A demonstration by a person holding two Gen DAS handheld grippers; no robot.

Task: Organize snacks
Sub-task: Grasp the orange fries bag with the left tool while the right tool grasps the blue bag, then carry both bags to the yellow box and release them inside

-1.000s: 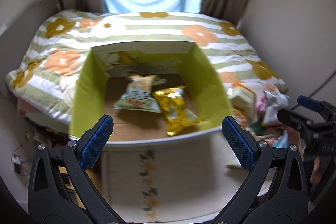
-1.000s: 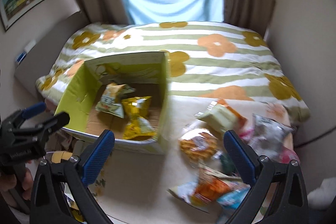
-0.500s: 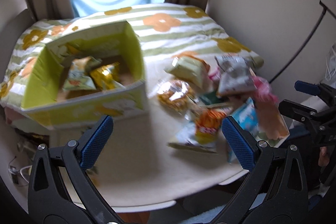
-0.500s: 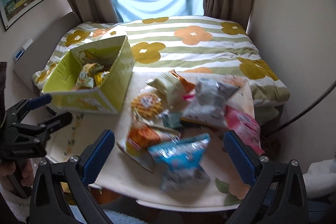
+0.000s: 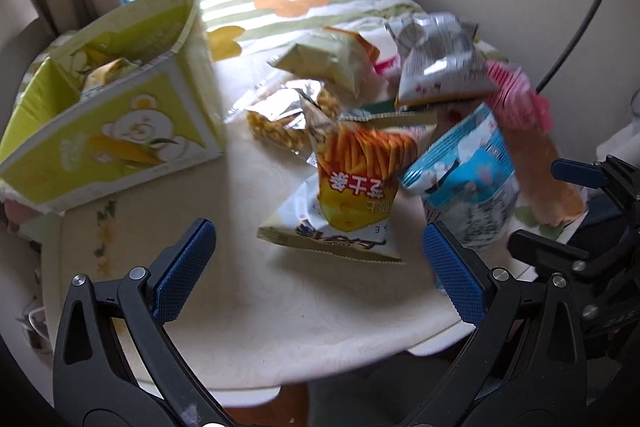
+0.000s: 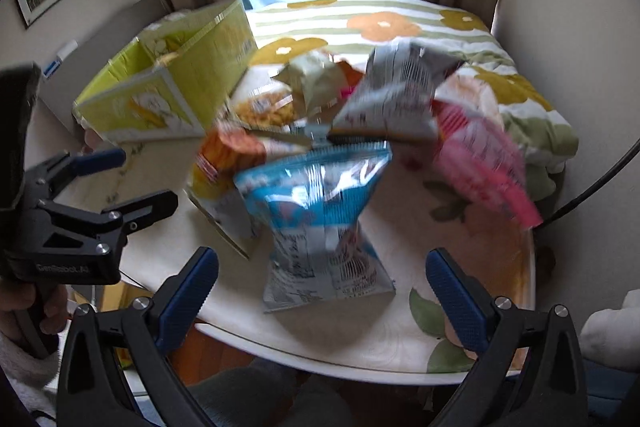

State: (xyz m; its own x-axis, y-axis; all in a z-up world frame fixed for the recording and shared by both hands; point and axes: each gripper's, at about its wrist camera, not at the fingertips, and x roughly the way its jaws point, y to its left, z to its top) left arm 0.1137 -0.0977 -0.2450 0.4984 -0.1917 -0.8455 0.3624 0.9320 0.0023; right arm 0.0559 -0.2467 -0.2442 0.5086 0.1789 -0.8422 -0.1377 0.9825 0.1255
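A pale tabletop [image 5: 248, 291] holds loose snack bags [image 5: 356, 183] right of a green box [image 5: 112, 131], awaiting sorting; both grippers, left gripper [image 5: 318, 259] and right gripper [image 6: 322, 279], hover empty, jaws wide.

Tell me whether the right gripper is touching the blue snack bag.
Apart. The right wrist view shows the right gripper open, bare table between its fingertips and the blue snack bag.

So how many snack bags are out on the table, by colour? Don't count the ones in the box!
Orange fries bag: 1
Blue bag: 1
Silver-grey bag: 1
Pink bag: 1
Pale green bag: 1
Clear bag of yellow snacks: 1
Total: 6 that I can make out; more may be hidden underneath.
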